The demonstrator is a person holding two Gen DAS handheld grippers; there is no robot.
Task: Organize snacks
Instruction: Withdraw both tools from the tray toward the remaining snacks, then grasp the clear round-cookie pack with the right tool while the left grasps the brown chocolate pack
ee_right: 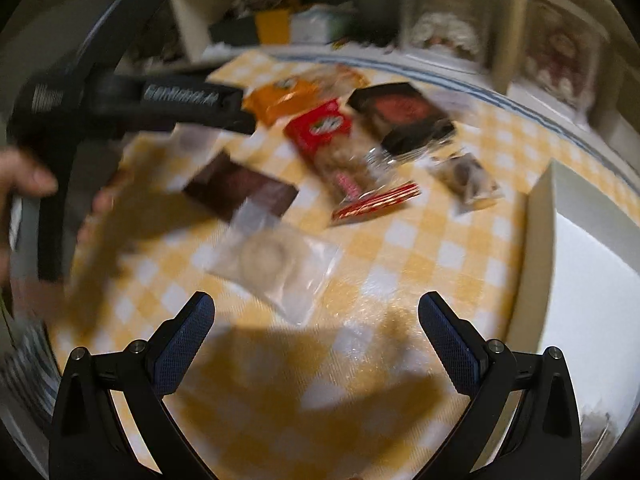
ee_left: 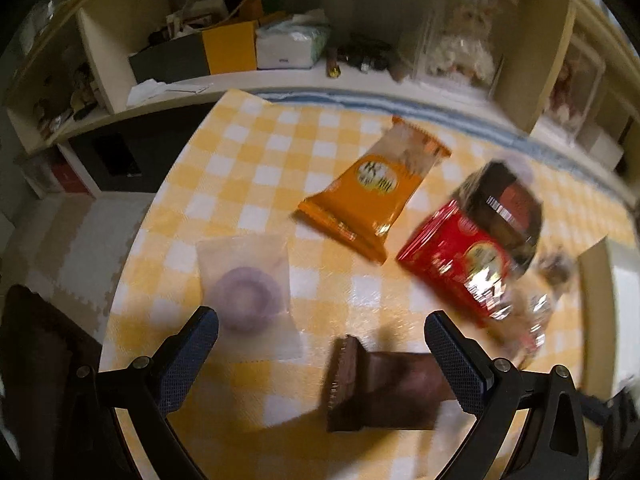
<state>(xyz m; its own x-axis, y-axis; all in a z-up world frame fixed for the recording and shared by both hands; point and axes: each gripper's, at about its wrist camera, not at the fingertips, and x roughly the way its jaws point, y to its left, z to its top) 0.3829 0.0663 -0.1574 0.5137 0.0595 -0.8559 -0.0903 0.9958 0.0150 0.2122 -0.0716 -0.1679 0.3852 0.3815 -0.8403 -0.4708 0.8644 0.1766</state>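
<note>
Snacks lie scattered on a yellow-checked tablecloth (ee_left: 256, 148). In the left wrist view my left gripper (ee_left: 322, 332) is open above a brown chocolate packet (ee_left: 380, 392), which lies between its fingers. A clear packet with a purple round pastry (ee_left: 248, 296) sits just left, an orange packet (ee_left: 372, 188) and a red packet (ee_left: 460, 260) further off. In the right wrist view my right gripper (ee_right: 316, 320) is open and empty, just short of a clear packet with a pale round pastry (ee_right: 276, 264). The brown packet (ee_right: 240, 188), red packet (ee_right: 320, 128), orange packet (ee_right: 288, 98) and a dark box (ee_right: 404, 116) lie beyond.
A white open box (ee_right: 552, 216) stands at the table's right edge. A small clear packet of dark sweets (ee_right: 464, 176) lies near it. The left gripper's body (ee_right: 132, 104) and a hand (ee_right: 28, 180) show at the left. Cluttered shelves (ee_left: 224, 48) run behind the table.
</note>
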